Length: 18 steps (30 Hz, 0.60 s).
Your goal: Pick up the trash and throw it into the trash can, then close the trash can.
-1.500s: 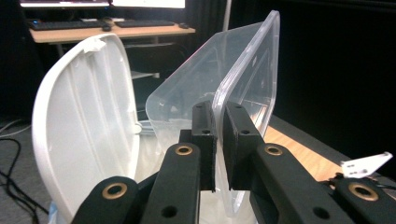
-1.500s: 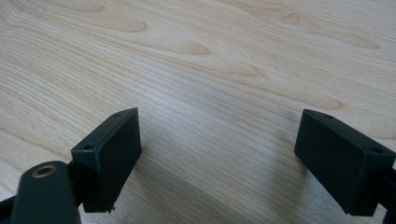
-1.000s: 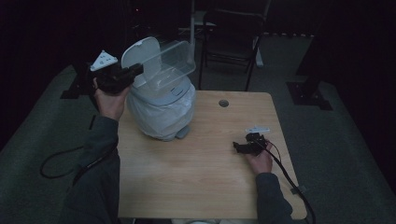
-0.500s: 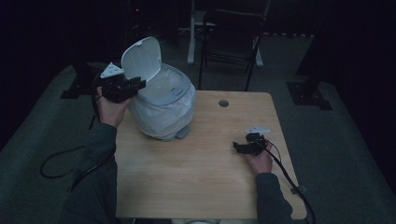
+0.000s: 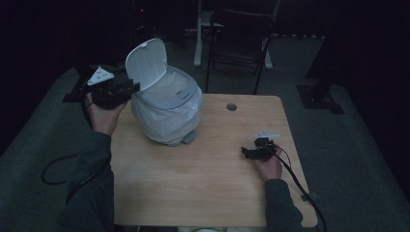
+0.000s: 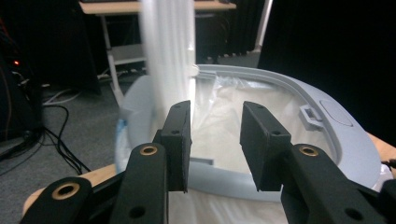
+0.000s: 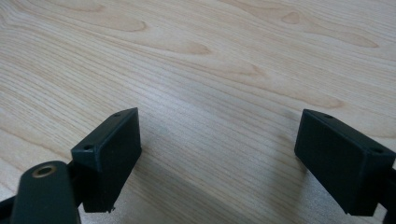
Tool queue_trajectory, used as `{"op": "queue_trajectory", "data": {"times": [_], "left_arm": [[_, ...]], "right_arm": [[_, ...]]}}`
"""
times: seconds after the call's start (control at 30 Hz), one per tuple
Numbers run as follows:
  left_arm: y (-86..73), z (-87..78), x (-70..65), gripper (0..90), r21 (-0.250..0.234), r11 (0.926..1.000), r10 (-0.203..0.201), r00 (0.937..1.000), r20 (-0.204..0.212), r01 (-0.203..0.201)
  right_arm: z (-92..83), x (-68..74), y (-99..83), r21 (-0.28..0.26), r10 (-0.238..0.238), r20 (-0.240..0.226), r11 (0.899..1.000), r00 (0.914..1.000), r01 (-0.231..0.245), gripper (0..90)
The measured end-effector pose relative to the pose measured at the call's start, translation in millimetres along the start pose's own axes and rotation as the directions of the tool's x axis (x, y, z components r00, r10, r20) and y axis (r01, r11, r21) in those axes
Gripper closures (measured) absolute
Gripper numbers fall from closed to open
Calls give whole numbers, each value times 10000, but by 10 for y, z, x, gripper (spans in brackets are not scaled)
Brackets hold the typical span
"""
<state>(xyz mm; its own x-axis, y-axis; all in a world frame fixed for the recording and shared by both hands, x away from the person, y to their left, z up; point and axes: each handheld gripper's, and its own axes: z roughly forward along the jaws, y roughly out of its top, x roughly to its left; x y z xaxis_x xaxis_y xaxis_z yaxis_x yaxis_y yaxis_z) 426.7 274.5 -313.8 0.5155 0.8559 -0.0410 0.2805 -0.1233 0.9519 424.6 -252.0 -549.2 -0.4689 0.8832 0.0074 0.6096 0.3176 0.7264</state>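
Note:
A white lidded bin (image 5: 167, 113) with a pale plastic liner stands on the left half of the wooden table (image 5: 203, 183). Its lid (image 5: 146, 63) stands upright and open. My left gripper (image 5: 131, 87) hovers just left of the lid. Its jaws have just been opening, and nothing lies between them. In the left gripper view the gripper (image 6: 215, 140) looks into the liner (image 6: 219, 107) past the grey rim (image 6: 299, 98), with the lid's edge (image 6: 168, 51) blurred beyond the left jaw. My right gripper (image 5: 245, 152) rests low at the table's right side, open (image 7: 229, 163) over bare wood (image 7: 210, 56).
A dark chair (image 5: 241, 43) stands behind the table. A round cable hole (image 5: 231, 107) sits near the table's far edge. A cable (image 5: 58, 169) loops on the floor at the left, and another trails off the table's right front corner.
The lid has swung back to stand upright. My left gripper has let go of it, opened its jaws and sunk a little to the left. The right hand has stayed still.

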Motion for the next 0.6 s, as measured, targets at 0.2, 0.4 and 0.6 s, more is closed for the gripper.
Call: {"op": "queue_trajectory", "data": {"times": [0.2,0.4,0.6], "left_arm": [[-35,-74,116,629,-208,9992,-345,9992,-195,341],[-55,-90,203,608,-378,9972,-665,9969,-416,650],[-44,-72,351,579,-613,9900,-1314,9888,-713,1271]], "right_arm": [[-2,2,-1,1,10,9,10000,10000,-10,139],[-2,2,-1,2,17,8,10000,10000,-17,139],[-2,2,-1,2,14,8,10000,10000,-14,139]]}}
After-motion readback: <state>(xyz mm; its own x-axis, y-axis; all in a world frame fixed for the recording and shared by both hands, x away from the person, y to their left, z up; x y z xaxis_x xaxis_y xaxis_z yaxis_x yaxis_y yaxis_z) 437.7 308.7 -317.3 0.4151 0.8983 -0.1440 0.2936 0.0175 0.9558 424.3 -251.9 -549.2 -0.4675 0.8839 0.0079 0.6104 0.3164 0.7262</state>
